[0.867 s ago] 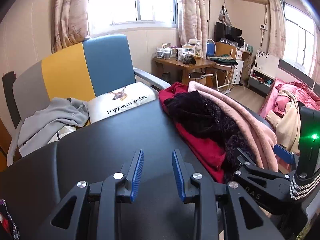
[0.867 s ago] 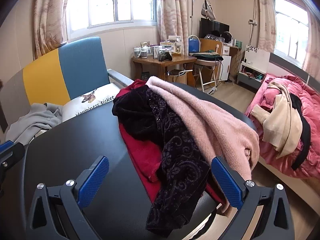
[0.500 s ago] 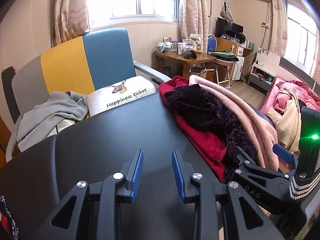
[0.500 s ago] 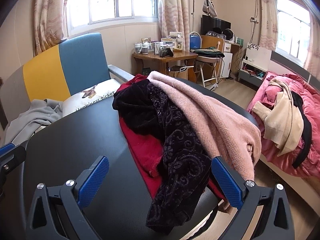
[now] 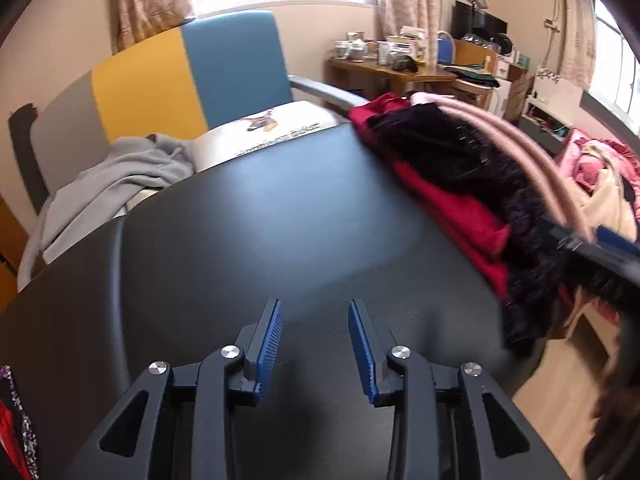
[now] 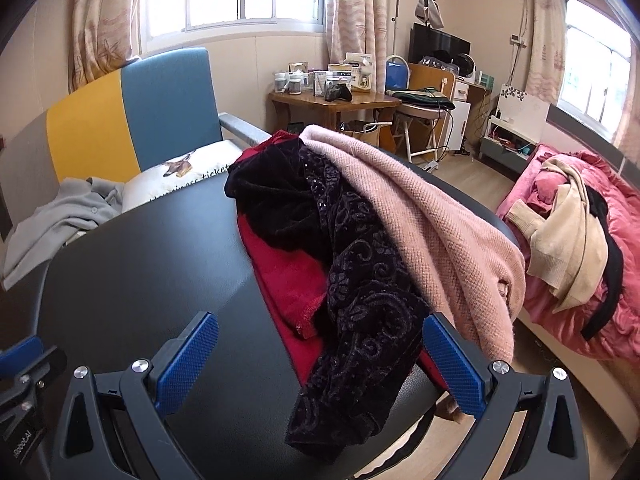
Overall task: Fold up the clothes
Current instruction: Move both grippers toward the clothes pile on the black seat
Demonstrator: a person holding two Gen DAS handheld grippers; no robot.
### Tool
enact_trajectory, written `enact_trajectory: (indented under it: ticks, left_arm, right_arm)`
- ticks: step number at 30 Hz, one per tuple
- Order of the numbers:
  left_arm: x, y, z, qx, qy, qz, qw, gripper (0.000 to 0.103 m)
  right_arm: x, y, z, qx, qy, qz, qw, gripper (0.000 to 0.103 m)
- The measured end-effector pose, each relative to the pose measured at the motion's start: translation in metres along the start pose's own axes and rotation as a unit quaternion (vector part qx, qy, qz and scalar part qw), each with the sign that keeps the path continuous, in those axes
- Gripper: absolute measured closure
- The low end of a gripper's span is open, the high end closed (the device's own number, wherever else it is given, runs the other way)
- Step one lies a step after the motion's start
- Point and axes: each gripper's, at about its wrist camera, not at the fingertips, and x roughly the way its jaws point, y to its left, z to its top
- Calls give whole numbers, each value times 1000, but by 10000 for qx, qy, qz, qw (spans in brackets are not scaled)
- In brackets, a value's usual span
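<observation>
1. Right gripper (image 6: 320, 354): jaws spread fully wide and empty. It hovers over the near end of the clothes pile; the dark garment's hanging end lies between the pads, but neither pad presses on it.
2. Left gripper (image 5: 316, 344): jaws partly apart, nothing between them. It points down at the bare black table (image 5: 248, 220), to the left of the pile.
3. Task progress, judged from the present layout: no fold is visible. All garments lie in one loose heap, none is spread flat, and no folded stack appears on the table. The whole job appears to remain: separate one garment, lay it out on the bare area, fold it, then repeat for the others.
4. Location of the clothes: the pile occupies the right side of the table and runs from the far edge to the near edge, where it overhangs.
5. Appearance of the pile:
   - Pink knit sweater (image 6: 432, 232): topmost on the right, draped lengthwise, coarse waffle texture, hanging off the table edge.
   - Dark patterned garment (image 6: 352, 280): velvety, with a raised scroll pattern, crumpled over the middle, its end dangling past the near edge.
   - Red garment (image 6: 288, 276): lowest layer, lying flat on the table, its left edge exposed.
6. Grey garment (image 6: 64, 216): lies apart on the chair (image 6: 160, 96) beyond the table.
</observation>
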Motion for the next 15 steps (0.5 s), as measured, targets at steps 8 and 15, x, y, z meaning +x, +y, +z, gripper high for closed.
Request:
enact_trajectory:
  ticks: [8,15]
  left_arm:
    - [23,30,-32,-223,436,-27,9988,68]
    - [47,47,-54,-390,784,-97,9961,68]
  right_arm:
    - [3,-5,0,56,25,596,9982,0]
    - [7,-68,35,612,-150,1185,9910,0]
